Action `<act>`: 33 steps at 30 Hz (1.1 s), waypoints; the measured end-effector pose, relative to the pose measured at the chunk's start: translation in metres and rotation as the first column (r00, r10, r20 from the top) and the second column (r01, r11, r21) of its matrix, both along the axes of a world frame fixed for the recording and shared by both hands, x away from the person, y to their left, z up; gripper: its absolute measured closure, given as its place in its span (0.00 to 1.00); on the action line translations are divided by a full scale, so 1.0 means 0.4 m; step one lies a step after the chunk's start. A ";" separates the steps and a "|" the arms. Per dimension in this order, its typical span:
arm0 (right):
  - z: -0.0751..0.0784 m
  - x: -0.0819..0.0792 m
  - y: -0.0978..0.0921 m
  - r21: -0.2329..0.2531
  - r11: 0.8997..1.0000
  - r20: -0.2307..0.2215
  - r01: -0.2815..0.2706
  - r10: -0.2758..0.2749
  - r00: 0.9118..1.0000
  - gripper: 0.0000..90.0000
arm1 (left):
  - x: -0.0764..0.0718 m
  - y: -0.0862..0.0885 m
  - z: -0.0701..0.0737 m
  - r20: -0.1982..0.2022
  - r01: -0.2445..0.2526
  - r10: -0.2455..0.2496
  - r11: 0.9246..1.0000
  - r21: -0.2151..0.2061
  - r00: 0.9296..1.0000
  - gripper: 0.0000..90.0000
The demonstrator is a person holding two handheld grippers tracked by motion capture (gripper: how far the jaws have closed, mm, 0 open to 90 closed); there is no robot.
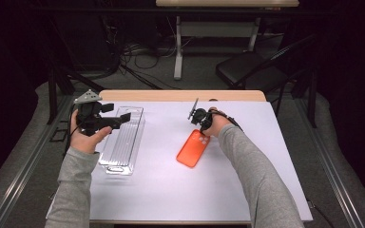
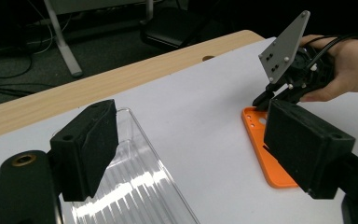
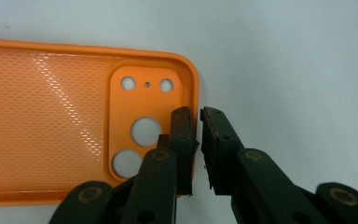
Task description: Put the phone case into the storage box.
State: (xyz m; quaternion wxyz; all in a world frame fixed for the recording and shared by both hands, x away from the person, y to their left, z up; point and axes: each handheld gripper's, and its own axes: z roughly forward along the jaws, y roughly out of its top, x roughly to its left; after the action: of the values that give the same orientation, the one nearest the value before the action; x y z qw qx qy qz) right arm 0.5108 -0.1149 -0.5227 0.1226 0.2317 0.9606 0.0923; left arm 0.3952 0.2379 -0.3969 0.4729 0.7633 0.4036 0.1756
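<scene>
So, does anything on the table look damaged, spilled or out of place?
Nothing stands out. The orange phone case lies flat, inner side up, its end wall between the right gripper jaws. The clear ribbed plastic tray looks whole, with the left gripper open above it.

orange phone case (image 3: 51, 126) cut off at left edge, clear tray (image 2: 135, 186) cropped at bottom edge

Orange phone case (image 3: 51, 121): plastic, glossy, fine dotted texture inside, smooth rim. Clear tray (image 2: 135, 186): transparent plastic, ribbed base, shiny w/ glare. Table top (image 1: 171, 185): matt white, smooth; far edge strip wood-look. Left gripper (image 2: 191, 149) pads (image 2: 91, 149): matt black, slightly rough. Right gripper (image 3: 198, 135) plate (image 2: 284, 46): matt grey.
</scene>
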 end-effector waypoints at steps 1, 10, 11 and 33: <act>-0.001 0.000 0.000 0.002 1.000 0.002 0.000 0.000 1.000 0.93 | 0.000 0.000 0.000 -0.001 0.000 0.000 1.000 0.002 1.000 0.20; -0.004 0.001 0.002 0.003 1.000 -0.003 -0.001 0.001 1.000 0.95 | 0.001 0.003 -0.001 -0.001 -0.004 0.004 1.000 0.000 1.000 0.20; -0.004 0.000 0.003 0.006 1.000 -0.003 0.001 -0.001 1.000 0.95 | 0.001 0.003 -0.001 -0.001 -0.005 0.005 1.000 0.000 1.000 0.20; -0.002 0.003 0.003 0.005 1.000 -0.010 0.015 -0.015 1.000 0.99 | 0.003 0.007 -0.002 -0.003 -0.009 0.009 1.000 0.000 1.000 0.20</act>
State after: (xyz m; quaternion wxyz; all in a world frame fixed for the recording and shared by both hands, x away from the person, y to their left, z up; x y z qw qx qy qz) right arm 0.5122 -0.1137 -0.5235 0.1177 0.2398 0.9592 0.0927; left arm 0.3964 0.2407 -0.3978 0.4715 0.7617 0.4079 0.1764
